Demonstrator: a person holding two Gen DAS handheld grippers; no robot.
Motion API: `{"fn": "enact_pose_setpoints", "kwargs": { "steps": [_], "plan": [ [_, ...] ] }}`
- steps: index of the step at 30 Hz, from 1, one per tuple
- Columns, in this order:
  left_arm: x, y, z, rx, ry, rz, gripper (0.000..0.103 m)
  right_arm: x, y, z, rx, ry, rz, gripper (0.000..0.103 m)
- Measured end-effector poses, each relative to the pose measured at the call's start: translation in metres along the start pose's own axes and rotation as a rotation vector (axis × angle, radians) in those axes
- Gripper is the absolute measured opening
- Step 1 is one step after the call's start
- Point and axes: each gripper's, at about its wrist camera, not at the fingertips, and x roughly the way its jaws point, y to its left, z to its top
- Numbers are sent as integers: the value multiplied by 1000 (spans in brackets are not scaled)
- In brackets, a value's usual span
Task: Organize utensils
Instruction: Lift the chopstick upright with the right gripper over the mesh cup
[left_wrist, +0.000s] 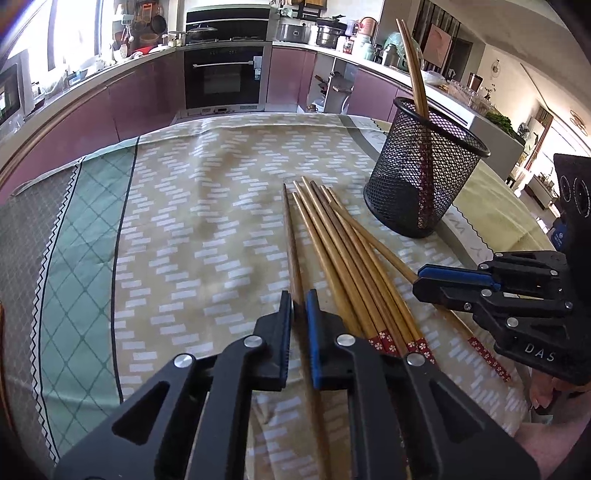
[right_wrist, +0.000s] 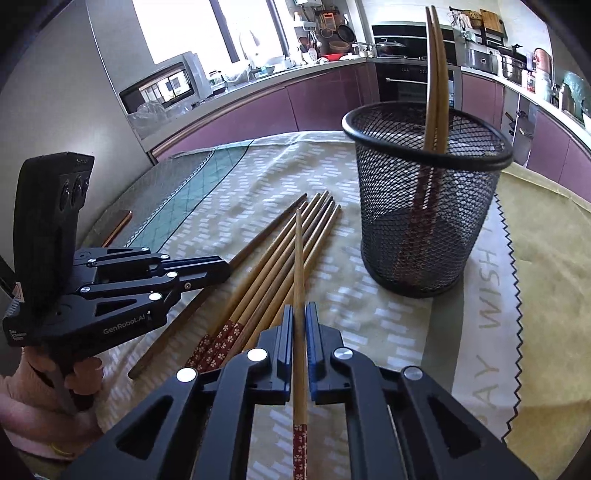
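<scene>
Several wooden chopsticks (left_wrist: 343, 254) with red flowered ends lie in a bundle on the patterned tablecloth (left_wrist: 184, 229); they also show in the right wrist view (right_wrist: 266, 273). A black mesh cup (left_wrist: 424, 170) (right_wrist: 424, 199) stands upright at the right with two chopsticks (right_wrist: 434, 74) leaning in it. My left gripper (left_wrist: 298, 306) is shut on a darker single chopstick (left_wrist: 291, 240) that lies left of the bundle. My right gripper (right_wrist: 300, 317) is shut on one chopstick (right_wrist: 299, 266), held just above the bundle; it shows in the left wrist view (left_wrist: 419, 278).
The table's far edge borders purple kitchen cabinets (left_wrist: 122, 96) and an oven (left_wrist: 225, 77). A yellow cloth with a zigzag edge (right_wrist: 546, 280) covers the table's right side. A thin brown object (right_wrist: 118, 225) lies near the table's left edge.
</scene>
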Motion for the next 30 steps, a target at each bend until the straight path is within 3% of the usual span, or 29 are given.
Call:
{"fn": "enact_pose_setpoints", "kwargs": {
  "steps": [8, 10, 16, 30],
  "plan": [
    [6, -5, 5, 38, 7, 11, 13, 12, 2, 4, -11, 25, -12, 6],
    [7, -4, 6, 28, 8, 18, 9, 11, 1, 4, -11, 23, -8, 6],
    [-4, -3, 7, 7, -16, -4, 8, -6, 0, 6, -11, -33, 17, 6],
    [-82, -10, 26, 14, -173, -217, 7, -79, -17, 12, 23, -230, 85, 6]
  ]
}}
